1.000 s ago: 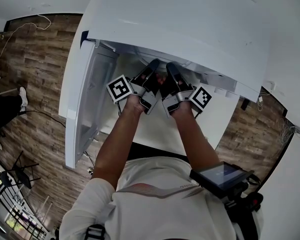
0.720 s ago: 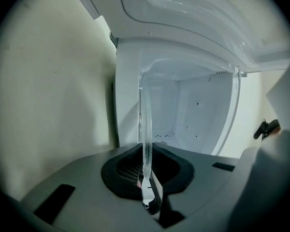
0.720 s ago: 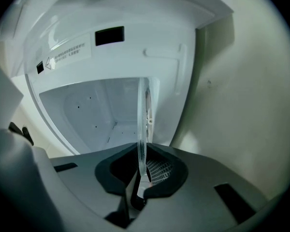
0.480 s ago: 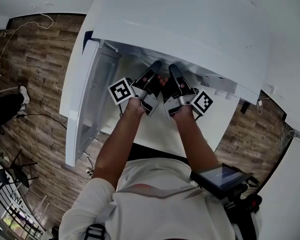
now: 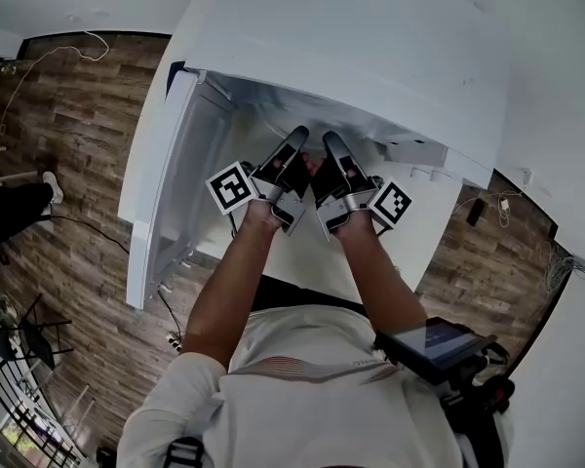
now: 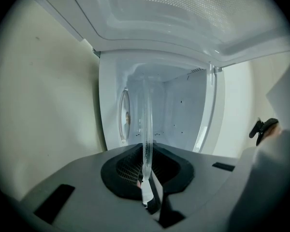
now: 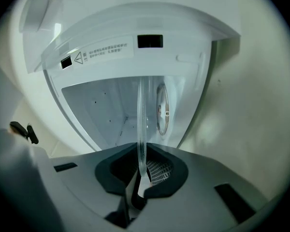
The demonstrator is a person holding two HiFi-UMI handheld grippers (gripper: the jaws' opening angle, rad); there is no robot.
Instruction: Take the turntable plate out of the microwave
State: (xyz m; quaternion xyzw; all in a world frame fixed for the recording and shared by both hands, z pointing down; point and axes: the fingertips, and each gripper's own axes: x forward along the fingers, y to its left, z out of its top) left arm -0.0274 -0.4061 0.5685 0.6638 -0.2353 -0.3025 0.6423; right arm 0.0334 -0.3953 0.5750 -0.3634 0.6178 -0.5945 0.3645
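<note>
The turntable plate (image 6: 146,124) is clear glass and shows edge-on as a thin upright band in both gripper views. My left gripper (image 6: 147,185) is shut on its near rim. My right gripper (image 7: 140,180) is shut on the same plate (image 7: 141,124) close beside it. In the head view the left gripper (image 5: 298,136) and right gripper (image 5: 328,140) sit side by side at the mouth of the white microwave (image 5: 370,37), pointing into its cavity (image 5: 258,115). The clear plate itself is hard to make out there.
The microwave door (image 5: 161,213) hangs open at the left. The microwave stands on a white table (image 5: 424,227) over a wooden floor (image 5: 68,135). A screen device (image 5: 434,344) sits at the person's waist.
Both grippers have risen a little and drawn slightly back toward the person, still clamped on the plate's rim. More of the cavity shows now.
</note>
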